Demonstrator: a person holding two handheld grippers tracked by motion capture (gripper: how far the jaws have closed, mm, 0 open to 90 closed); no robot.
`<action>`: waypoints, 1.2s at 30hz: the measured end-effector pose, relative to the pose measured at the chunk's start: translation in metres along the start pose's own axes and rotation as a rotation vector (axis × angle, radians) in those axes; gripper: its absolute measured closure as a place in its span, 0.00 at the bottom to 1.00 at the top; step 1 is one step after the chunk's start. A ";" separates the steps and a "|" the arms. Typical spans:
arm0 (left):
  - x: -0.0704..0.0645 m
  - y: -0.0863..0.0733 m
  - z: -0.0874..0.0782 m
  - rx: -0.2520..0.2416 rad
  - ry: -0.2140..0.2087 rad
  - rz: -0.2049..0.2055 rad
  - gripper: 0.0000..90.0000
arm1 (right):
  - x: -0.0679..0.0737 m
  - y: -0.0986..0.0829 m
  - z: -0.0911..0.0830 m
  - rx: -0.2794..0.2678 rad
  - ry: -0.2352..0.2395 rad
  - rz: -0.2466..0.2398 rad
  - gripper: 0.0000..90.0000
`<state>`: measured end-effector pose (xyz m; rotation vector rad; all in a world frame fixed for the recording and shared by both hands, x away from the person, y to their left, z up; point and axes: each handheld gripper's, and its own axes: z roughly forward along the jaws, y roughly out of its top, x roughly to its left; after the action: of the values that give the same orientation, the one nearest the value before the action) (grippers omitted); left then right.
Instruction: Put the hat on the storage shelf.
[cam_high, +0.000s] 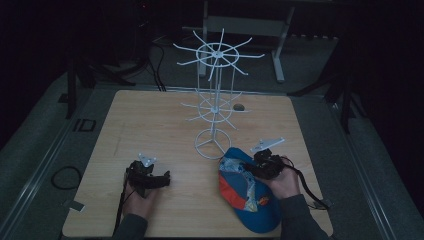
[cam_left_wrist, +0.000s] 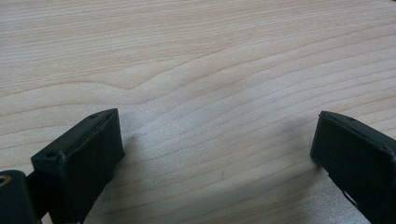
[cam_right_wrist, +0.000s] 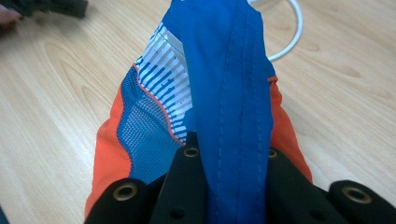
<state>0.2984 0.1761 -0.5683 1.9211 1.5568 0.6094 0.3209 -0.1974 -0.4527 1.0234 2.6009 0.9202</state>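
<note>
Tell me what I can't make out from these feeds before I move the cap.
- Cap: its far side in the high view is covered by the right gripper and hand; its print is too dark and small to read.
- Cap's near end: cut off by the bottom edge in the right gripper view, behind the jaws.
- White wire stand: the tips of its thin arms fade into the dark background in the high view.

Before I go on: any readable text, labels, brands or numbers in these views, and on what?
None can be read.
Cap: a small colourful print near its brim in the high view, too small and dim to read; the right claw pinches a blue fold of it, showing only stripes and mesh.
Table, white rack, left claw: no markings seen.
</note>
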 end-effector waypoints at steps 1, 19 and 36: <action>0.000 0.000 0.000 0.000 0.000 0.000 0.03 | -0.001 0.000 -0.003 -0.009 0.000 -0.003 0.98; 0.000 0.000 0.000 0.002 0.000 0.004 0.03 | -0.010 0.001 -0.031 -0.085 -0.007 0.022 0.98; 0.000 0.000 0.000 0.004 0.000 0.004 0.03 | -0.021 0.008 -0.059 -0.137 -0.046 0.032 0.98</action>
<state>0.2983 0.1764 -0.5681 1.9278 1.5550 0.6087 0.3181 -0.2352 -0.4018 1.0402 2.4525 1.0531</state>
